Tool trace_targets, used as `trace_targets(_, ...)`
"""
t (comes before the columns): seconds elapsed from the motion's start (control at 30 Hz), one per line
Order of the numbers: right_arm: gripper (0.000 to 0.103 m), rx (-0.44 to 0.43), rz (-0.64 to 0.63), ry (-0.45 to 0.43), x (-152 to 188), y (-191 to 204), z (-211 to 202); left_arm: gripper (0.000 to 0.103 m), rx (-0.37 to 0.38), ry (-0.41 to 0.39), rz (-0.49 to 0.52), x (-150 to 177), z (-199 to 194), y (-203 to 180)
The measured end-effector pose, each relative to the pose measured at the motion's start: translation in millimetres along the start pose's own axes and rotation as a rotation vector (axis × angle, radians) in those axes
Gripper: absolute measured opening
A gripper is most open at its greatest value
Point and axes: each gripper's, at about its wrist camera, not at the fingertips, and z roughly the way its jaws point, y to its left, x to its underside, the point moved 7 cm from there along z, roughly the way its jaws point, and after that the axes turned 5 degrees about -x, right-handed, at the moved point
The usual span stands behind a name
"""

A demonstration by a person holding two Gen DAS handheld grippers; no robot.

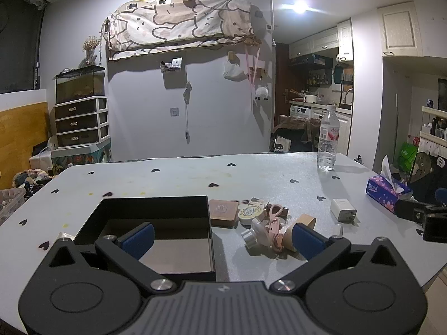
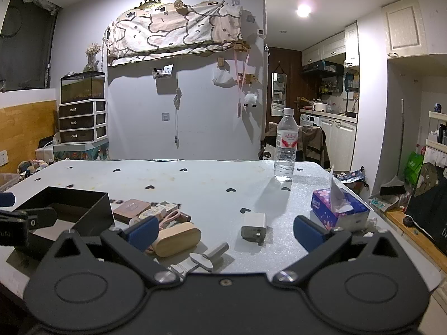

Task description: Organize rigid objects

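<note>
An open black box (image 1: 156,217) (image 2: 69,203) sits on the table at the near left, nothing visible inside it. Right of it lies a cluster: a brown square compact (image 1: 224,212) (image 2: 131,208), a round tin (image 1: 249,214), pink scissors (image 1: 273,223), a wooden oval case (image 2: 177,238) and a small grey and white piece (image 2: 208,255). A white plug adapter (image 1: 343,210) (image 2: 254,226) lies apart. My left gripper (image 1: 220,237) stands open over the box's right wall. My right gripper (image 2: 223,230) is open above the adapter and the grey piece, holding nothing.
A water bottle (image 1: 328,139) (image 2: 285,145) stands at the table's far right. A purple tissue box (image 1: 387,192) (image 2: 338,209) sits near the right edge. The table (image 2: 195,178) has a pale cover with dark hearts. A drawer unit stands by the wall behind.
</note>
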Motion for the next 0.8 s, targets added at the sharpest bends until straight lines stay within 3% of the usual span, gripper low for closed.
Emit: trace_targets(0.8,0.103,0.000,0.000,0.004,1.7,0.3,2.4,0.103,-0.001,0.002,0.000,-0.6,-0.7,1.7)
